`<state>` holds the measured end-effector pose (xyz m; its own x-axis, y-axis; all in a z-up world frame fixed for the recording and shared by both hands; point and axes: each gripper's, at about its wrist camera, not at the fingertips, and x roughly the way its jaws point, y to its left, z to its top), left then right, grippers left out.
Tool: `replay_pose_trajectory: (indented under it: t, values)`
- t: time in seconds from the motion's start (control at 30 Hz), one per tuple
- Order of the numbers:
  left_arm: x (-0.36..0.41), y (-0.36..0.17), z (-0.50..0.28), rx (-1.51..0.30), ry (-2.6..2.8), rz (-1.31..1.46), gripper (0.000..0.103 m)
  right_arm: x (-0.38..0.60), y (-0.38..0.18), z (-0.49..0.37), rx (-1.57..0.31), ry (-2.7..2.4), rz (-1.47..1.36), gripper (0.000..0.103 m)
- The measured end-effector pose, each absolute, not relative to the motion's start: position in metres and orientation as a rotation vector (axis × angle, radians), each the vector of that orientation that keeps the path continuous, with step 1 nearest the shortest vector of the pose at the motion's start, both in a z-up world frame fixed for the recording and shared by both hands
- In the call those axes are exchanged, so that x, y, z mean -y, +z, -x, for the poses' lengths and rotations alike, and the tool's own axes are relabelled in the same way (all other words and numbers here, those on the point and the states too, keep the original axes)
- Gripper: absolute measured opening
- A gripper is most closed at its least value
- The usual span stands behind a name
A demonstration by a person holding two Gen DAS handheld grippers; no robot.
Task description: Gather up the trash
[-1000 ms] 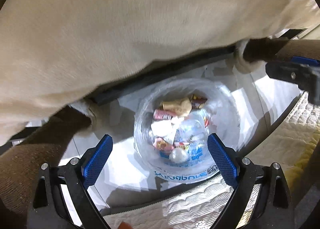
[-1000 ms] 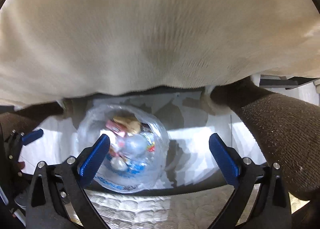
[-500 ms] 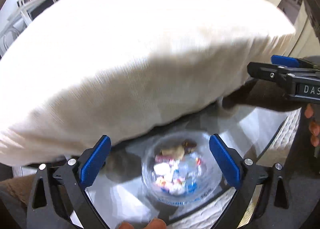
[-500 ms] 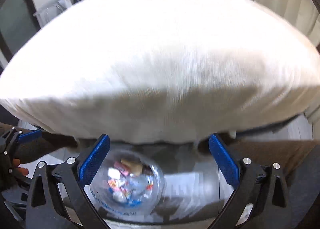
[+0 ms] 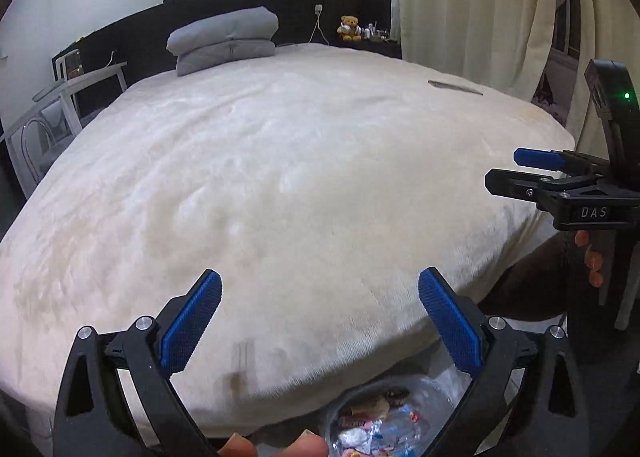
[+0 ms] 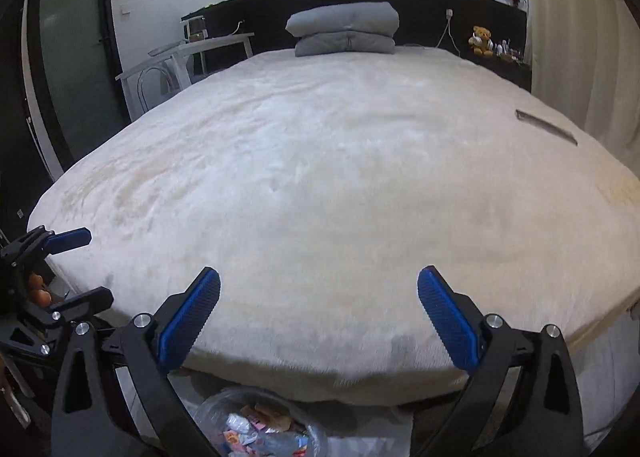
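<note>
Both grippers hang over the foot of the bed point(image 6: 320, 185), pointing down at a slant across its cream blanket. The left gripper point(image 5: 320, 321) has its blue pads spread wide with nothing between them; the right gripper point(image 6: 319, 319) is spread just as wide and empty. The clear trash bag point(image 6: 260, 431), full of wrappers, sits on the floor just below them at the bed's foot.
</note>
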<state>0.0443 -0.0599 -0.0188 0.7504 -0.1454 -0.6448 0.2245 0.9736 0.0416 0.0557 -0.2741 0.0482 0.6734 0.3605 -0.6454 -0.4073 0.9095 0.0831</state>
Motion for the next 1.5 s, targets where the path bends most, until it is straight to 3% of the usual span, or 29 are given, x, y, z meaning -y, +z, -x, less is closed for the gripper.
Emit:
replay_pose_trajectory:
  t: [0.33, 0.77, 1.5]
  values:
    - [0.033, 0.006, -0.115, -0.605, -0.283, -0.096, 0.097, 0.263, 0.064, -0.138, -0.632, 0.515, 0.055, 0.098]
    - [0.004, -0.007, -0.202, -0.652, -0.307, -0.103, 0.097, 0.227, 0.061, -0.23, -0.644, 0.522, 0.061, 0.098]
    - [-0.011, -0.018, -0.211, -0.681, -0.296, -0.036, 0.097, 0.213, 0.054, -0.231, -0.66, 0.556, 0.098, 0.098]
